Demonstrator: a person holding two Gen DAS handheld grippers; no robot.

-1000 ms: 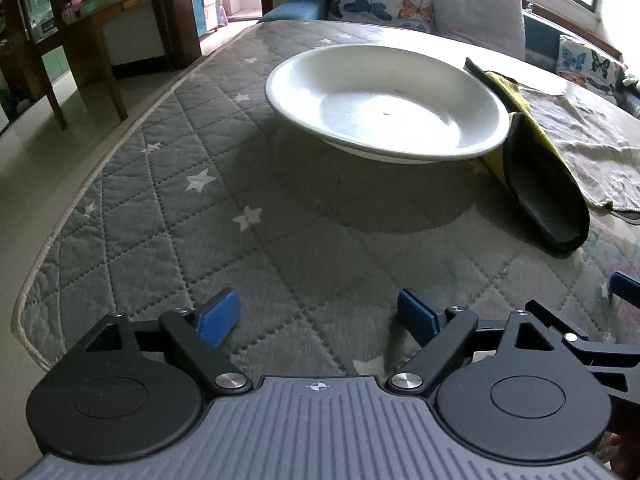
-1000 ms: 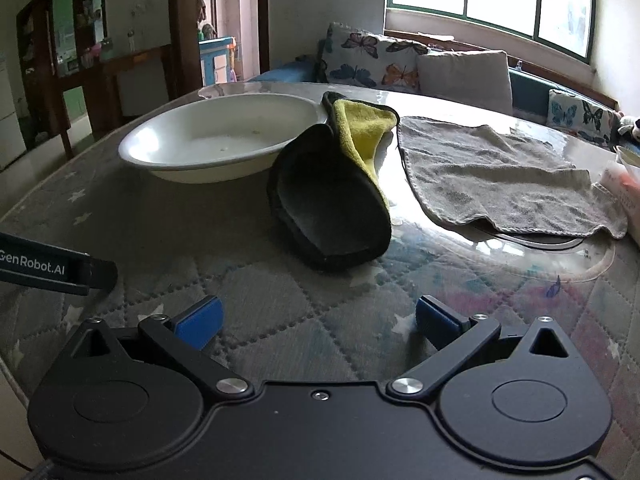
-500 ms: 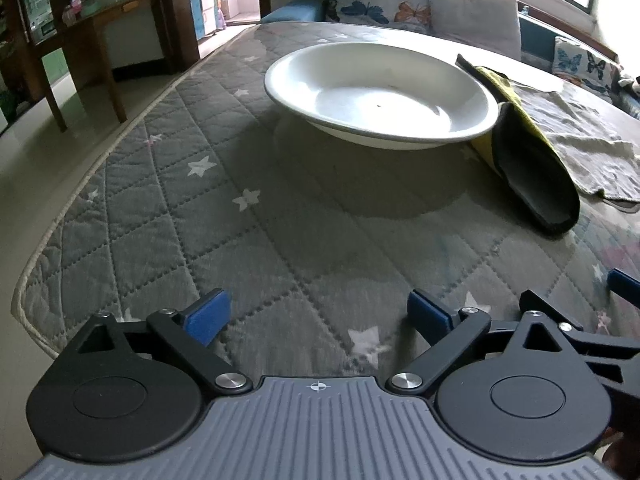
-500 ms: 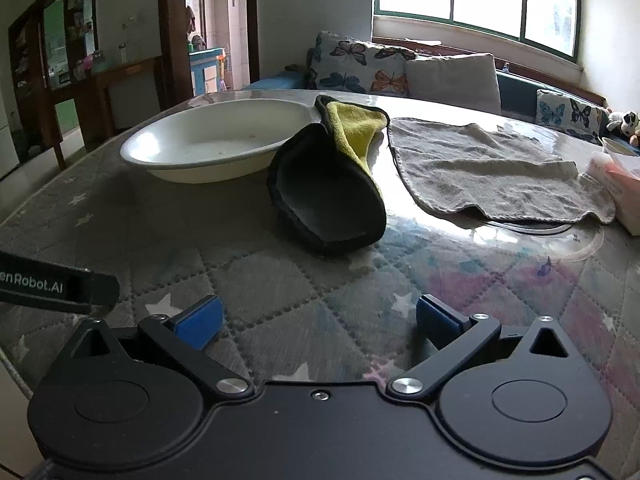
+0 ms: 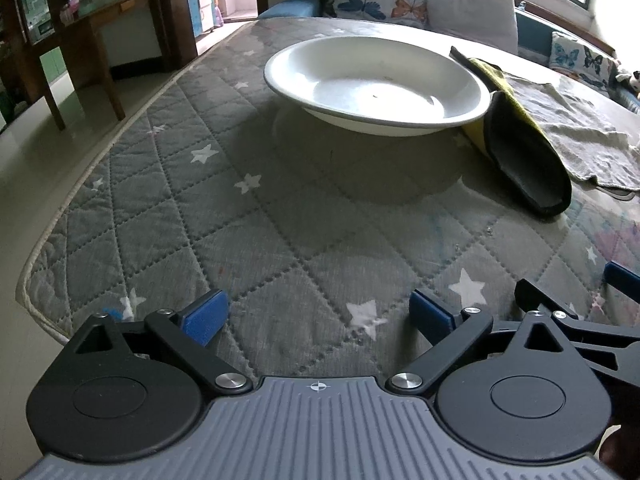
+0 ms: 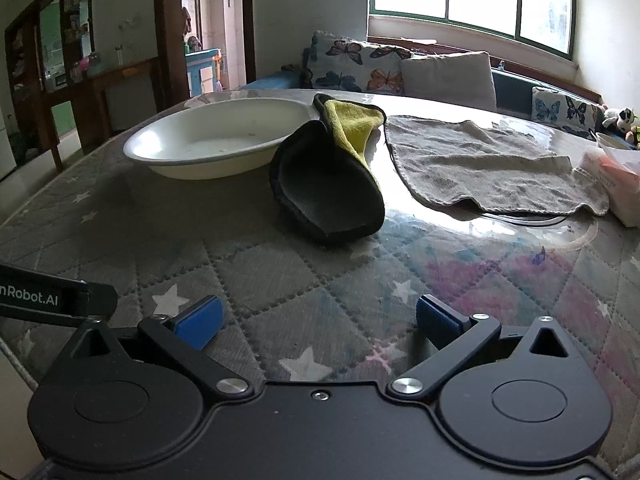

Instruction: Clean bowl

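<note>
A wide white bowl [image 5: 376,84] [image 6: 216,144] rests on the grey quilted table cover. A folded black and yellow cloth [image 5: 524,152] [image 6: 332,184] lies against the bowl's right rim. My left gripper [image 5: 318,314] is open, low over the cover near the front edge, well short of the bowl. My right gripper [image 6: 318,322] is open too, empty, near the front edge facing the black cloth. The right gripper's blue fingertip [image 5: 622,276] shows at the right edge of the left wrist view.
A grey towel [image 6: 492,168] is spread on the glass part of the table right of the cloth. A tissue pack [image 6: 612,180] sits at the far right. The table's left edge [image 5: 80,184] drops to the floor. Cushions [image 6: 360,68] line a bench behind.
Both grippers have drawn back toward the table's near edge, so the bowl and cloth look farther away. Both stay open. Nothing on the table has moved.
</note>
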